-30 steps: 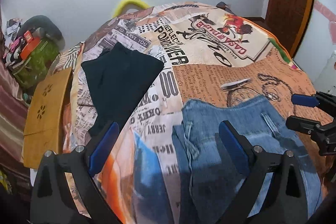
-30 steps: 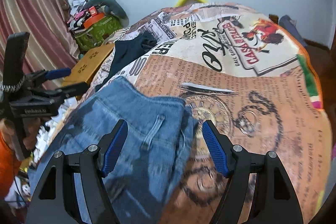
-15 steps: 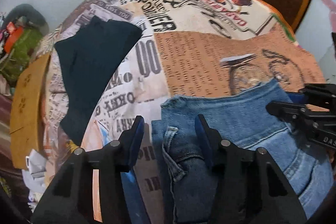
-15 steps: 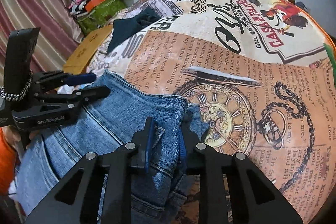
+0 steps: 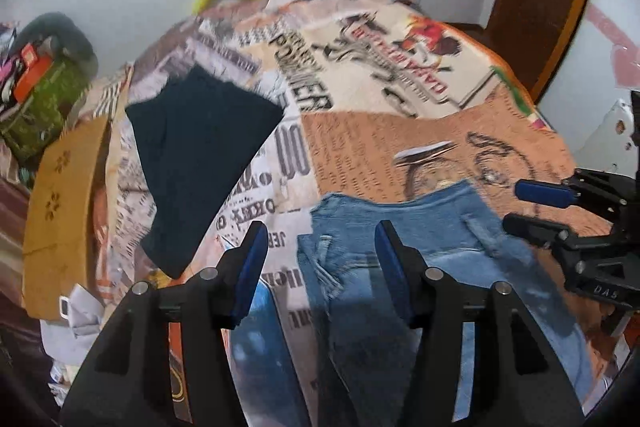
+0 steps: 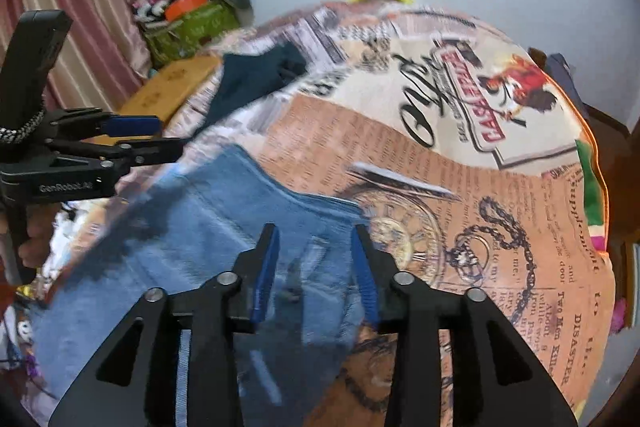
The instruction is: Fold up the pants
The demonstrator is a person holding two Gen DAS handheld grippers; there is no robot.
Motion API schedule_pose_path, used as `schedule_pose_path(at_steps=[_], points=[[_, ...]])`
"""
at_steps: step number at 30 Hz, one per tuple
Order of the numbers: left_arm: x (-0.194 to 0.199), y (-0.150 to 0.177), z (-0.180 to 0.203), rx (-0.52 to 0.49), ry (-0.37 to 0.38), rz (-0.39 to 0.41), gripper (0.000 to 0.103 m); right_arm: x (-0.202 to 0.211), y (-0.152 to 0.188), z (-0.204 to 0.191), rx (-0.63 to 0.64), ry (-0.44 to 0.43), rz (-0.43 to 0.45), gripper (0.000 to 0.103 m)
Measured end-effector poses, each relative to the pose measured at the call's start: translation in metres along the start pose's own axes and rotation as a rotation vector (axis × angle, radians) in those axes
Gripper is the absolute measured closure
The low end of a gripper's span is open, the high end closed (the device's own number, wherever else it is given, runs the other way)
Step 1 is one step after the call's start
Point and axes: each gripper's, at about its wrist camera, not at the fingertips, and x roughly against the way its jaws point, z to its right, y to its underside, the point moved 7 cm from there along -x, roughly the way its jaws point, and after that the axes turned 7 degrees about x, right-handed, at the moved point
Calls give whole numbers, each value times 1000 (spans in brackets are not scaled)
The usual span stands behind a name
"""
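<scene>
Blue jeans [image 5: 436,227] lie on the printed bed cover [image 5: 380,131], waistband toward the far side. My left gripper [image 5: 322,231] hovers over the waistband's left corner. Its jaws are opening, with denim below the gap and neither pad pressing it. My right gripper [image 6: 314,231] hangs over the waistband's right corner of the jeans [image 6: 224,219], jaws also opening and free of the cloth. Each gripper shows in the other's view: the right gripper [image 5: 516,205] at the right edge, the left gripper [image 6: 170,137] at the left edge.
A dark folded garment [image 5: 200,155] lies on the cover [image 6: 360,131] to the far left. Beside the bed are a wooden board [image 5: 60,211], a green bag [image 5: 36,107] and pale cloth [image 5: 72,315]. A wooden door [image 5: 540,7] stands far right, a curtain [image 6: 80,7] at left.
Half a second ago both grippers were low with jaws narrowed around the waistband corners. Now both have pulled back and up with wider jaws, and the jeans lie loose on the cover.
</scene>
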Motion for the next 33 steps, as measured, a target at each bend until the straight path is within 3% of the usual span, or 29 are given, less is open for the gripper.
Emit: schedule_pose_path(at_steps=[2, 4, 9, 15, 19, 33], points=[[11, 3, 8, -16, 13, 5, 42, 4, 1, -13, 21, -28, -1, 61], [13, 13, 15, -31, 26, -17, 37, 2, 7, -25, 29, -59, -19, 50], [-7, 64, 21, -93, 7, -152, 33, -15, 42, -46, 20, -120, -124, 48], [14, 92, 12, -20, 56, -123, 29, 5, 64, -51, 25, -85, -97, 43], [30, 108, 14, -56, 15, -80, 28, 18, 80, -55, 37, -71, -97, 42], [70, 160, -12, 8, -13, -40, 22, 48, 127, -50, -93, -84, -92, 36]])
